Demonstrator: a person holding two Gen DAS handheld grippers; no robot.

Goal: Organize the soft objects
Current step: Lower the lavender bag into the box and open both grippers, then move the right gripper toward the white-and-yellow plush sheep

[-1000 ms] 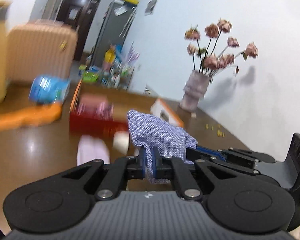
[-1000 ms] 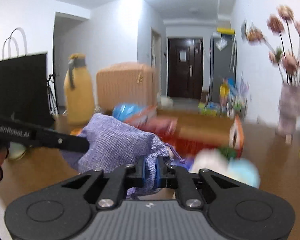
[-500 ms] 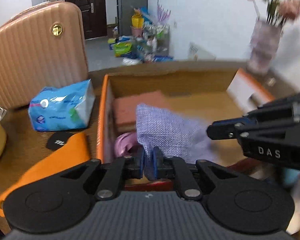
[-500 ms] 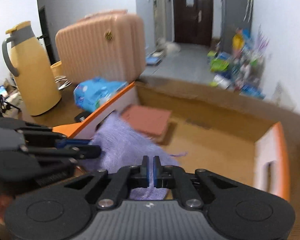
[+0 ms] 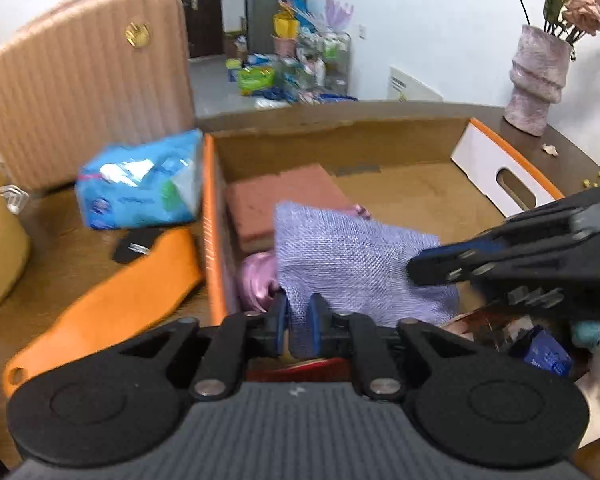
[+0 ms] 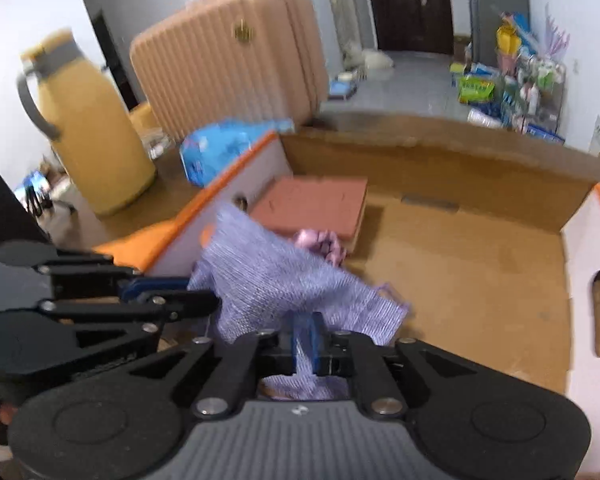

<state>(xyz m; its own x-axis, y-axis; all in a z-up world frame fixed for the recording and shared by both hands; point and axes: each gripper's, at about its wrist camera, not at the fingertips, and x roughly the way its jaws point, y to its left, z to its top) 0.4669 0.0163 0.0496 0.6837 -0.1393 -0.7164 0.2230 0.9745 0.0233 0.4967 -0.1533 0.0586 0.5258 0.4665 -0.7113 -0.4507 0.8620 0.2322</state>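
Observation:
Both grippers hold one lilac woven cloth pouch [image 5: 352, 256] over the near left part of an open cardboard box [image 5: 340, 136] with orange-edged flaps. My left gripper [image 5: 298, 320] is shut on the pouch's near edge. My right gripper [image 6: 304, 336] is shut on its other edge, the pouch [image 6: 280, 280] stretched between them. In the box lie a flat terracotta pad [image 5: 288, 200] and a shiny pink fabric item [image 5: 256, 280], partly under the pouch. The right gripper also shows in the left wrist view [image 5: 420, 268], coming in from the right.
A blue tissue pack [image 5: 140, 184] and an orange flat piece [image 5: 112, 296] lie left of the box. A pink suitcase [image 5: 84, 88] and a yellow thermos [image 6: 88, 144] stand behind. A vase of dried roses [image 5: 540, 76] stands at the far right. Small items [image 5: 548, 352] lie near right.
Both grippers have carried the pouch from above the table to over the box and lowered it toward the near left corner. The views have tilted down into the box.

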